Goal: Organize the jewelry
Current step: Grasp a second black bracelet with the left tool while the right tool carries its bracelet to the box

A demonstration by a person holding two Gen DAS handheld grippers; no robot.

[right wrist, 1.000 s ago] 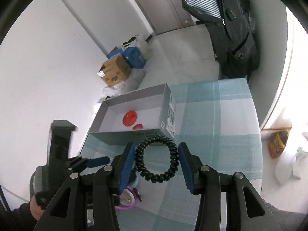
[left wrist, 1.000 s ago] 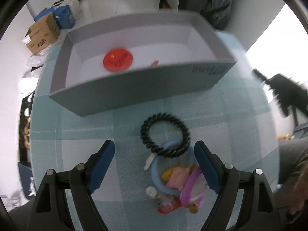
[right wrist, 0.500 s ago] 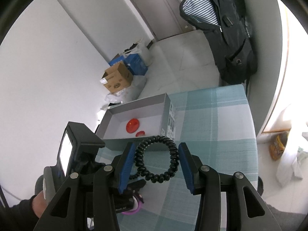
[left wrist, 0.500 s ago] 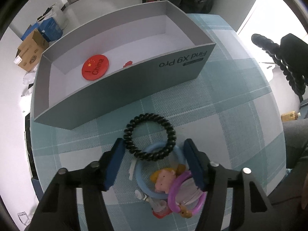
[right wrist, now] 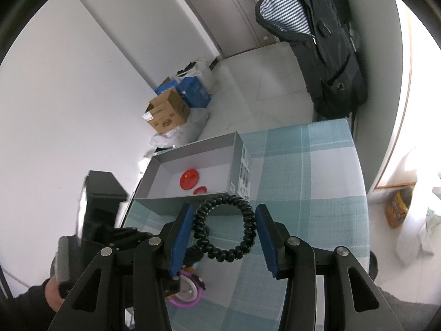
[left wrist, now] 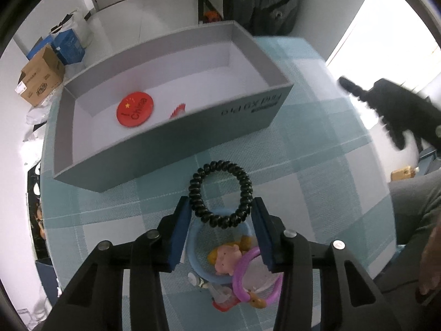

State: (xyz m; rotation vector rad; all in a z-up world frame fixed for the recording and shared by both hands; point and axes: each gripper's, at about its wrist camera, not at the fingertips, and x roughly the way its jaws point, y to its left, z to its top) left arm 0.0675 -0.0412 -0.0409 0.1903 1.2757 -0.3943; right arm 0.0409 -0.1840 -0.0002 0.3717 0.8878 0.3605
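Observation:
A black coil hair tie [left wrist: 220, 193] lies on the teal checked cloth, just before a grey box [left wrist: 165, 149]. My left gripper [left wrist: 220, 204] points down over it. Its jaws are closing, and both blue pads touch the tie's sides and squeeze it slightly narrower. My right gripper [right wrist: 223, 220] is shut on a second black coil hair tie [right wrist: 224, 227], held in the air above the table. The box holds a red round badge [left wrist: 135, 109] and a small red piece [left wrist: 177, 110]; the badge [right wrist: 188, 182] also shows in the right wrist view.
Behind the left fingers lies a pile: a blue ring [left wrist: 198, 259], a small doll [left wrist: 226, 253] and a purple ring [left wrist: 248, 275]. Cardboard boxes [right wrist: 165, 114] stand on the floor. A dark jacket [right wrist: 325, 41] hangs beyond the table. A person's leg [left wrist: 413, 209] is at the right.
The left jaws have narrowed from wide open onto the hair tie on the cloth. The right gripper keeps its tie and has stayed in place.

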